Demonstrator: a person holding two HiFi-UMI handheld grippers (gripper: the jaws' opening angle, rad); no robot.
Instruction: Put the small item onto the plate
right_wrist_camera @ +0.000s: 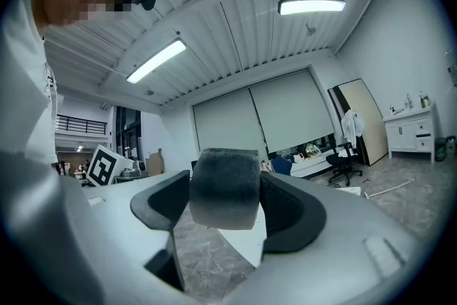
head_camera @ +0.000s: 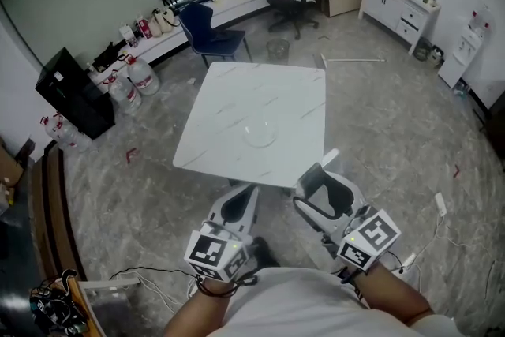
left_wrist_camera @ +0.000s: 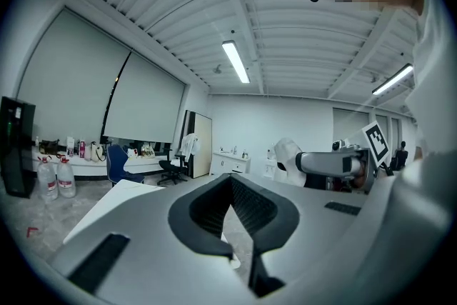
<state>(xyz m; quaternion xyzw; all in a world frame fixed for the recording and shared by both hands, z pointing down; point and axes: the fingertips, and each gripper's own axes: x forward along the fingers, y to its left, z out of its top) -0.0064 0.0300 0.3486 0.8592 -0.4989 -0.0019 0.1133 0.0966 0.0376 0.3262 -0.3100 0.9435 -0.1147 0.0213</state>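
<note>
A clear glass plate (head_camera: 261, 132) lies near the middle of the white square table (head_camera: 237, 95). Both grippers are held close to the person's body, short of the table's near edge. My right gripper (head_camera: 322, 174) is shut on a small dark grey foam-like block (right_wrist_camera: 223, 182), which fills the gap between its jaws in the right gripper view. My left gripper (head_camera: 246, 190) is shut with its jaw tips together and nothing between them (left_wrist_camera: 230, 179). The table edge (left_wrist_camera: 107, 201) shows ahead of it, to the left. The plate is not visible in either gripper view.
A blue chair (head_camera: 210, 29) stands at the table's far side and a black office chair (head_camera: 293, 1) further back. Water jugs (head_camera: 136, 83) and a black cabinet (head_camera: 72, 95) are at the left, a white cupboard (head_camera: 399, 5) at the right. Cables (head_camera: 430, 237) lie on the floor.
</note>
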